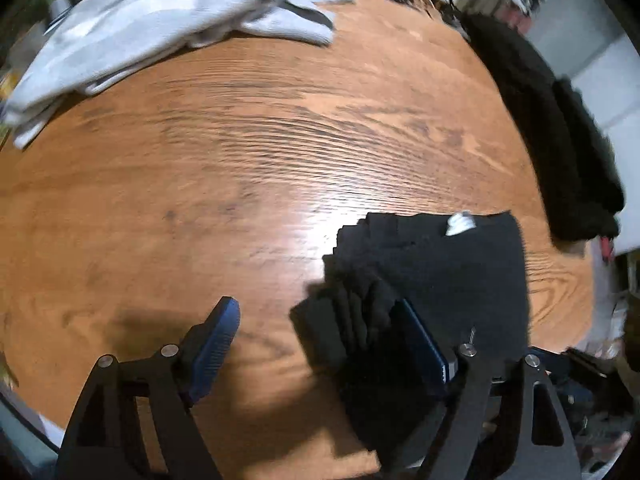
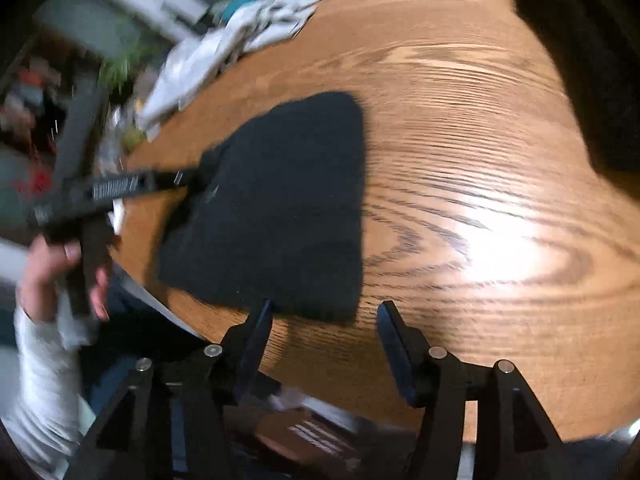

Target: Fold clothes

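1. Folded black fabric garment [image 2: 276,200] lying flat on the round wooden oak-grain table [image 2: 460,160], close to the near edge. Small white tag [image 1: 460,225] poking out at its far edge in the left wrist view.
2. Left gripper [image 1: 320,332] spread wide, blue-padded fingers [image 1: 216,344] well apart. One finger over bare wood, the other right at the bunched edge of the black garment, touching it by the look of things, but nothing pinched between the two.
3. Right gripper [image 2: 324,336] also released, fingers apart, hovering at the near corner of the same garment. Nothing held. Left-side finger just at the cloth's edge, contact hard to call through the blur.
4. Person's hand [image 2: 60,276] wrapped around the left gripper's handle, light grey sleeve [image 2: 44,380] below it.
5. Pile of white and light grey clothes [image 1: 140,36] across the far side of the table, well apart from the black one.
6. Another dark, thick, fuzzy garment [image 1: 560,140] draped along the table's right rim in the left wrist view.
7. Background clutter too blurry to name.
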The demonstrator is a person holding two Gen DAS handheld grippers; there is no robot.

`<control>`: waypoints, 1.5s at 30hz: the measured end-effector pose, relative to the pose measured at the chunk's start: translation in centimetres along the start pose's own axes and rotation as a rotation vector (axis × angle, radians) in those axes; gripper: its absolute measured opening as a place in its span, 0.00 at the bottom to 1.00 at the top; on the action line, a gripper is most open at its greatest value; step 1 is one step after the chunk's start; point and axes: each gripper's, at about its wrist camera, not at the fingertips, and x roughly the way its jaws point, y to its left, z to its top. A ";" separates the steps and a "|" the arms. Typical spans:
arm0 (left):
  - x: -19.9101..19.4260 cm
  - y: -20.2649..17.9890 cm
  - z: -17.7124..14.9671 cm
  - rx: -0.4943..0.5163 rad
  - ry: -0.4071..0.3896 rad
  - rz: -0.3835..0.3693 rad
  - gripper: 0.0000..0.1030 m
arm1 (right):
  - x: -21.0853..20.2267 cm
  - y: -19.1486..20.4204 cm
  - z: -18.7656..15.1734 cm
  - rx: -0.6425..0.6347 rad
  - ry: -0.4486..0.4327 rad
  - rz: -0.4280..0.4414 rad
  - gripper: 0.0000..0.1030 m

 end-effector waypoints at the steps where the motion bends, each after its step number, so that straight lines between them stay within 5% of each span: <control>1: -0.6 0.4 -0.7 -0.024 -0.011 -0.022 0.80 | -0.2 -0.9 -0.1 0.048 -0.007 0.045 0.67; 5: -1.2 0.8 -3.0 -0.061 -0.022 -0.156 0.80 | 1.1 -2.6 0.6 0.173 -0.002 0.160 0.77; 11: 1.6 1.0 -3.7 -0.064 0.007 -0.155 0.83 | 3.4 -0.5 0.3 0.291 -0.011 0.197 0.82; 13: 1.8 1.3 -3.8 -0.067 0.016 -0.166 0.83 | 3.3 0.0 -0.1 0.322 -0.065 0.156 0.74; 15: 1.8 1.5 -3.6 -0.077 0.030 -0.195 0.83 | 3.5 0.0 0.2 0.308 -0.086 0.131 0.49; 17: 1.1 1.4 -3.2 -0.066 0.033 -0.217 0.83 | 3.4 -0.4 1.1 0.292 -0.098 0.132 0.45; 21: -2.7 0.6 -0.7 0.054 -0.092 -0.075 0.83 | 2.2 -0.5 1.7 0.290 -0.115 0.098 0.58; 23: -3.5 0.2 1.2 0.117 -0.133 -0.007 0.83 | 2.0 0.0 0.7 0.305 -0.110 0.114 0.73; 26: -2.5 -0.3 4.3 0.203 -0.163 0.035 0.83 | 3.0 0.6 -0.3 0.361 -0.106 0.168 0.76; 28: -1.5 -0.2 5.0 0.221 -0.142 0.045 0.83 | 3.8 0.5 -0.4 0.405 -0.134 0.150 0.72; 32: 0.5 0.4 4.4 0.213 -0.052 0.050 0.83 | 5.4 -0.1 0.6 0.439 -0.138 0.216 0.37; 34: 1.5 0.7 4.2 0.209 -0.007 0.053 0.83 | 4.5 0.0 1.9 0.385 -0.193 0.149 0.33; 35: 1.9 0.8 3.9 0.209 0.013 0.050 0.83 | 4.0 -0.1 2.5 0.369 -0.220 0.108 0.35; 39: 1.0 1.1 3.2 0.220 -0.024 0.020 0.83 | 2.9 0.2 1.8 0.376 -0.207 0.104 0.77; 43: 0.1 2.4 4.7 0.139 -0.055 -0.127 0.83 | 4.3 1.8 0.4 0.367 -0.124 0.171 0.78; 44: 0.4 2.5 5.1 0.118 -0.037 -0.175 0.83 | 4.8 1.9 0.3 0.369 -0.110 0.175 0.75; 45: 0.7 2.5 5.2 0.102 -0.023 -0.201 0.83 | 5.1 1.9 0.3 0.364 -0.103 0.176 0.60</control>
